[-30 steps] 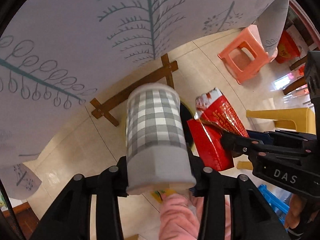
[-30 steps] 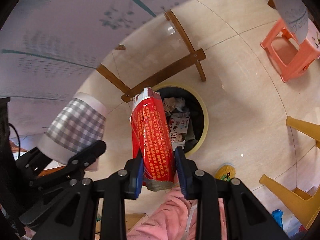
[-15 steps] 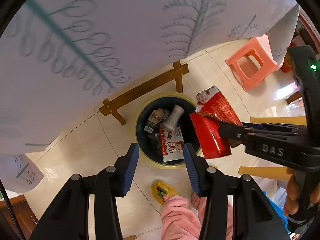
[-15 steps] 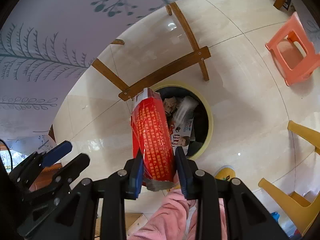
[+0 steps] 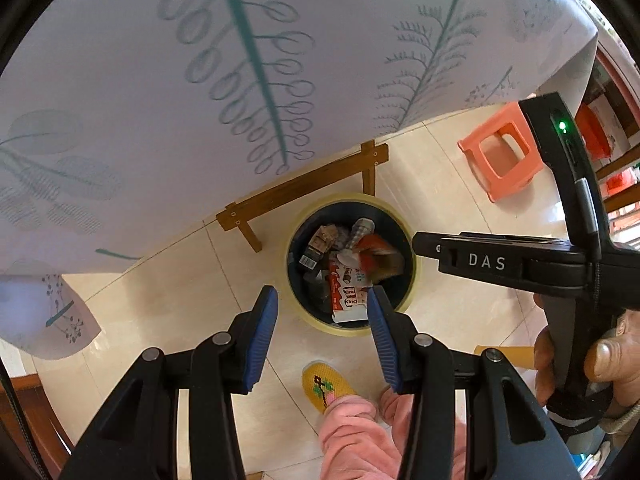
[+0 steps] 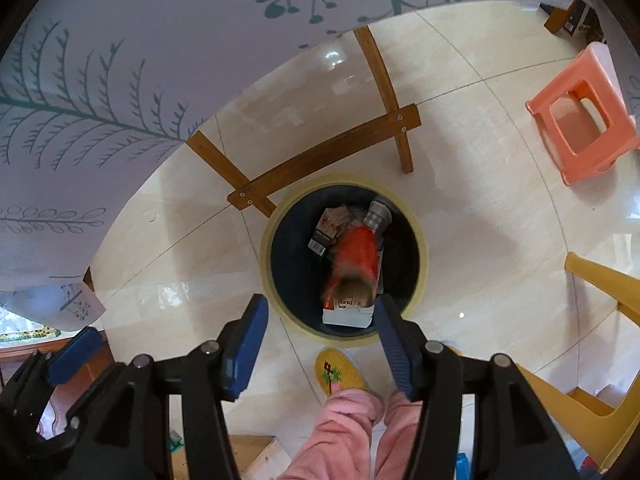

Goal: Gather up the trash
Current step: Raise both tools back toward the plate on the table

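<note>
The left gripper (image 5: pixel 322 312) hangs over the trash bin (image 5: pixel 296 308) with its jaws apart and empty. In the bin, the plaid paper cup (image 5: pixel 360 230) lies at 12 o'clock and the red packet (image 6: pixel 358 256) in the middle, blurred. The right gripper (image 6: pixel 318 322) is also above the bin, its jaws wide and holding nothing. Both things look light and easily crushed; I judge a soft grip across the middle suits them.
</note>
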Tool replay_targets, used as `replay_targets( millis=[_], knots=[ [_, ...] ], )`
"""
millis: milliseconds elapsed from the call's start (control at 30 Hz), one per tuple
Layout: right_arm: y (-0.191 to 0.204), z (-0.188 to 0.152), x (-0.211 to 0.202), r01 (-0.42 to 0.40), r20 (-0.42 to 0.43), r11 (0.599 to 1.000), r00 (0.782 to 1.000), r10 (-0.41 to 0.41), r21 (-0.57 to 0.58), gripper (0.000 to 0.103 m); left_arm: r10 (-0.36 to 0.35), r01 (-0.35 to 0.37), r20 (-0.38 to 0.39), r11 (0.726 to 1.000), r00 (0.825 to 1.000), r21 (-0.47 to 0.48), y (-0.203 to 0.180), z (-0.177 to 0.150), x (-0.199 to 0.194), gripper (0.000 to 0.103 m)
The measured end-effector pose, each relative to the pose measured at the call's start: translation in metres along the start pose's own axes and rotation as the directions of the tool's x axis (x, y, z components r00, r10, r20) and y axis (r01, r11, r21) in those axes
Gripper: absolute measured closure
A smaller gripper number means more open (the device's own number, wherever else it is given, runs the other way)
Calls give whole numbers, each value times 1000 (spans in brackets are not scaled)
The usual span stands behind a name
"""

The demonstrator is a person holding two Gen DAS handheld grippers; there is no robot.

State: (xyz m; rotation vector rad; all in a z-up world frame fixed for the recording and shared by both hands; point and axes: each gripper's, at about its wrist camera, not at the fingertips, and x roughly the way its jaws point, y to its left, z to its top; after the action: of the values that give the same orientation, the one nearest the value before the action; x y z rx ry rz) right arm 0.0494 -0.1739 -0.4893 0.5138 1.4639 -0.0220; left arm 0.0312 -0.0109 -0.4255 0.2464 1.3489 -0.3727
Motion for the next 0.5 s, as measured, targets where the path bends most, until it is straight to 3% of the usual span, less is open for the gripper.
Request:
replay_targets(
  millis=[300,500],
  knots=[
    [11,-1,-28,-18,30,999,999,19,-32,47,3,-1,47,999,999,-47,7,7,-31,58],
    [23,-3,-68,-38,53,998,998,41,-45,47,4,-2,69,999,998,-43,4,19,-65,58]
  ],
)
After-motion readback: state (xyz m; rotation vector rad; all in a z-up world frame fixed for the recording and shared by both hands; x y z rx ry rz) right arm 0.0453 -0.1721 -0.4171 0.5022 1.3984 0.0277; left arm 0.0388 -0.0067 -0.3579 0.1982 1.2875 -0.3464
